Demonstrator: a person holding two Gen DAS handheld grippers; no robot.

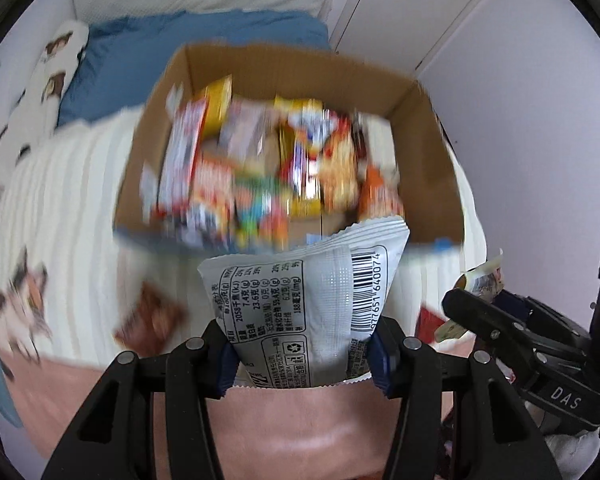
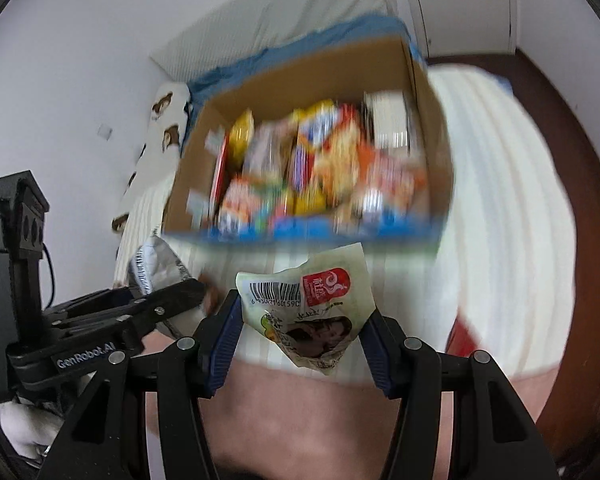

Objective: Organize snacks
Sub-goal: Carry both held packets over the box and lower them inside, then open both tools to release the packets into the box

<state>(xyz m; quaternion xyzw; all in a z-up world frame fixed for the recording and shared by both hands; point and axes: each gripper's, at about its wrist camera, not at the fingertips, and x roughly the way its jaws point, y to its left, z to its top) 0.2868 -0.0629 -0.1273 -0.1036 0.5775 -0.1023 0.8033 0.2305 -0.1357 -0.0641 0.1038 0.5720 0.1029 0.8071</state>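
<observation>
My left gripper [image 1: 304, 354] is shut on a silver-white snack bag [image 1: 300, 300] with a barcode and nutrition table, held upright in front of the cardboard box [image 1: 148, 140]. The box stands on the bed and holds several colourful snack packs [image 1: 268, 164], blurred by motion. My right gripper [image 2: 302, 340] is shut on a pale green crumpled snack packet [image 2: 312, 312] with a red logo, held before the same box [image 2: 432, 128]. The right gripper shows at the right of the left wrist view [image 1: 484, 320], the left gripper at the left of the right wrist view [image 2: 156, 308].
The box sits on a white ribbed blanket [image 1: 68, 200] on a bed with a blue pillow [image 1: 148, 48]. A brown snack pack [image 1: 152, 320] lies on the blanket left of my left gripper. A red pack [image 2: 464, 336] lies right of my right gripper. White walls and closet doors stand behind.
</observation>
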